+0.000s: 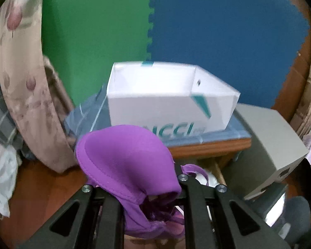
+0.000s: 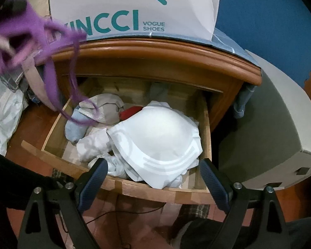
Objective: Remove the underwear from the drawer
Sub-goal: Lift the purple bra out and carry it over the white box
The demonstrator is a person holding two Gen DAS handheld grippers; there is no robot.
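Note:
My left gripper (image 1: 153, 203) is shut on a purple bra (image 1: 126, 159) and holds it up in the air, in front of the nightstand top. The same purple bra (image 2: 20, 39) shows blurred at the upper left of the right wrist view, its straps trailing down to the open wooden drawer (image 2: 155, 193). The drawer holds a white padded bra (image 2: 157, 137), a beige garment (image 2: 107, 108), a light blue one (image 2: 76, 128) and something red (image 2: 132, 111). My right gripper (image 2: 153, 178) is open and empty, just above the drawer's front edge.
A white VINCCI shoe box (image 1: 168, 97) stands on the wooden nightstand (image 2: 155, 58). A grey box (image 2: 275, 137) stands right of the nightstand. Floral fabric (image 1: 27, 83) and a white bag (image 2: 4, 112) lie to the left. Green and blue foam mats (image 1: 217, 31) cover the wall behind.

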